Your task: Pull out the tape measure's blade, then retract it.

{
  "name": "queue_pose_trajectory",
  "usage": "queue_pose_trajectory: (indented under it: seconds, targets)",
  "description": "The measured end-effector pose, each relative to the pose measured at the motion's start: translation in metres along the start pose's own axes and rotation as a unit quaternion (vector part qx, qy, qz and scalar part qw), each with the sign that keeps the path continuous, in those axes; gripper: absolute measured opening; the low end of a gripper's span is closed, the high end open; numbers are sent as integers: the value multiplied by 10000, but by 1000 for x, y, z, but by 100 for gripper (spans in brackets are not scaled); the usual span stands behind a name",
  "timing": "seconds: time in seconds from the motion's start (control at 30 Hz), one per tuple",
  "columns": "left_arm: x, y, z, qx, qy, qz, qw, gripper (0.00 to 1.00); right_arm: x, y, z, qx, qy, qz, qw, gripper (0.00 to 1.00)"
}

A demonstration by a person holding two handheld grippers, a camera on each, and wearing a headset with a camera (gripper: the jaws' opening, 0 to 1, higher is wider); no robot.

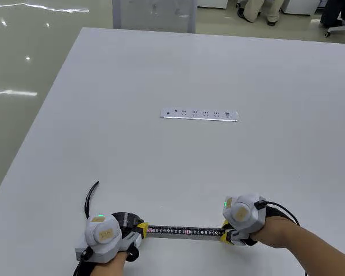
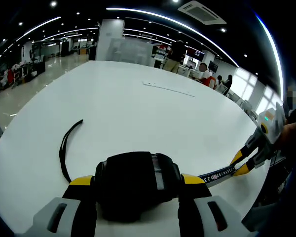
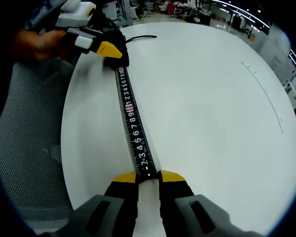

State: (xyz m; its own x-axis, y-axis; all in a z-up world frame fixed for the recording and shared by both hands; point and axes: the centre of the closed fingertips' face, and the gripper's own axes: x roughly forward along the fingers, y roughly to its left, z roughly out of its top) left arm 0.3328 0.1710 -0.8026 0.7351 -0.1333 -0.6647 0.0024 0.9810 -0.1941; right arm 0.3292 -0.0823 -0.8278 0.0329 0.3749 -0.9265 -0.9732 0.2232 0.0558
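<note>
We have the left claw [image 2: 137, 178] closed around the black case [image 1: 126, 221] of the tape measure [image 2: 138, 190]. Its yellow tips press on either side of the case, so the body cannot slide while the blade [image 3: 130, 113] is drawn tight. The right claw [image 3: 148, 176] is pinched almost shut on the blade's free end, just by the lowest numbers. We judge that a sensible place to grip, since a pull from there runs straight out of the case's mouth. The blade stretches between the two claws, printed face up and low over the counter [image 1: 247, 69]; we cannot tell whether it touches. It runs roughly parallel to the strip [image 1: 199, 114], well to our side of it. The case sits below the strip's left end and the gripped tip below its right end. The strap [image 1: 90, 195] curls loose on the counter, left of the strip and a little closer to it than the case is. We judge the pull-out done or nearly so. Retracting calls for the right claw to walk the blade back toward the case, because a blade let go at this length could whip.
</note>
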Motion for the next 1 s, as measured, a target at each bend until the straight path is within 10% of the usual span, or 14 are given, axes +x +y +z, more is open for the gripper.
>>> queue_pose_trajectory:
  seconds: [1.0]
  targets:
    - [-1,-1,-1,-25,46,-66,10000,63,6,7,16,-197,-41,-36,9998,15]
